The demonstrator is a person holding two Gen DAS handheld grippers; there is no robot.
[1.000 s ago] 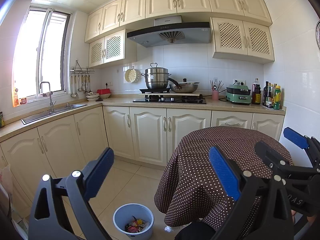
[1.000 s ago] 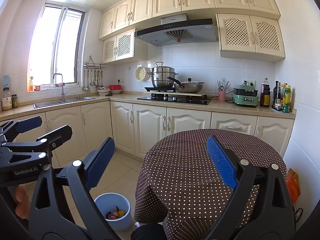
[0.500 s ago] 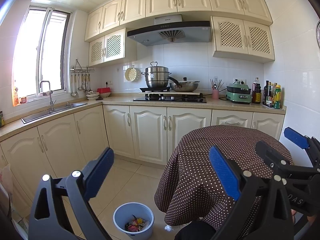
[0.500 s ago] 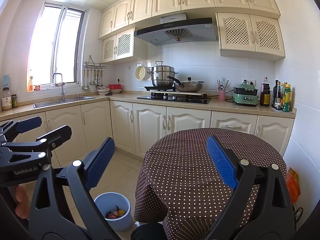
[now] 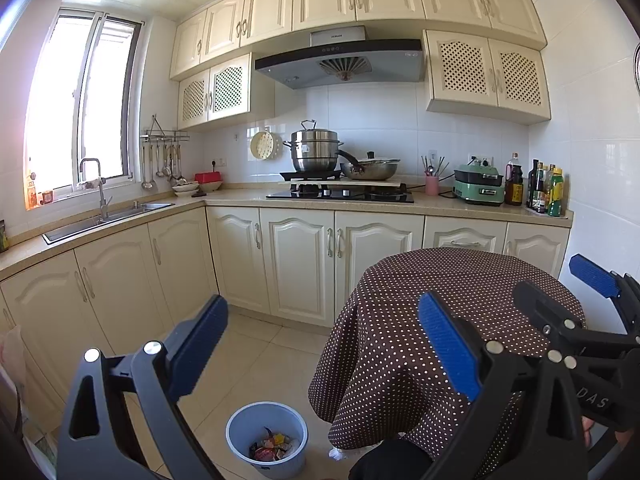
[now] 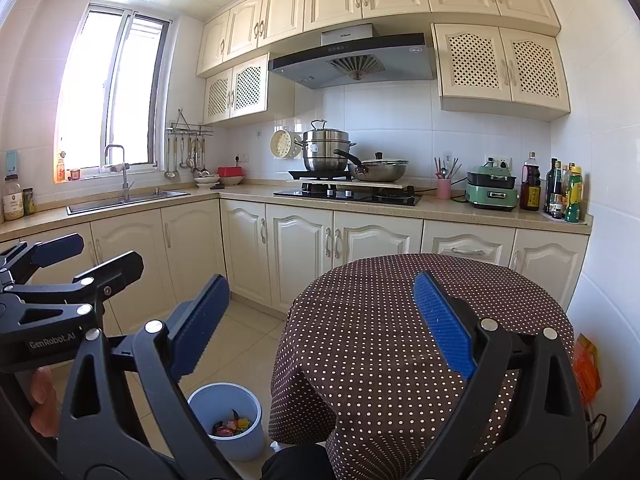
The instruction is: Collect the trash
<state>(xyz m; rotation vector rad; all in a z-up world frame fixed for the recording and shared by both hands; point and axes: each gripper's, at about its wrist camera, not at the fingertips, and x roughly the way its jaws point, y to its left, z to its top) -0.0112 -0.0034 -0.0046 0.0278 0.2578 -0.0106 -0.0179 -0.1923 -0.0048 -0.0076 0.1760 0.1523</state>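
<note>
Cream cabinets [image 5: 296, 264] stand behind a round table [image 6: 400, 320] with dotted cloth. Both the left gripper [image 5: 320, 344] and right gripper [image 6: 320, 320] are wide open and hold nothing. Trash [image 5: 272, 446] lies in the bin [image 5: 240, 432] on the floor, beside the table's left edge.

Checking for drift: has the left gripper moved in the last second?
No. In the left wrist view the left gripper frames the bin and table as before.

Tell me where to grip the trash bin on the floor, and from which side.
Grip the bin by its rim, coming straight down from above with one finger inside the wall and one outside. It stands upright with an open mouth and a thin round wall, and the body looks too wide for the jaws. Take the side away from the table, whose cloth hangs close by. Both grippers, left and right, are open and empty.
</note>
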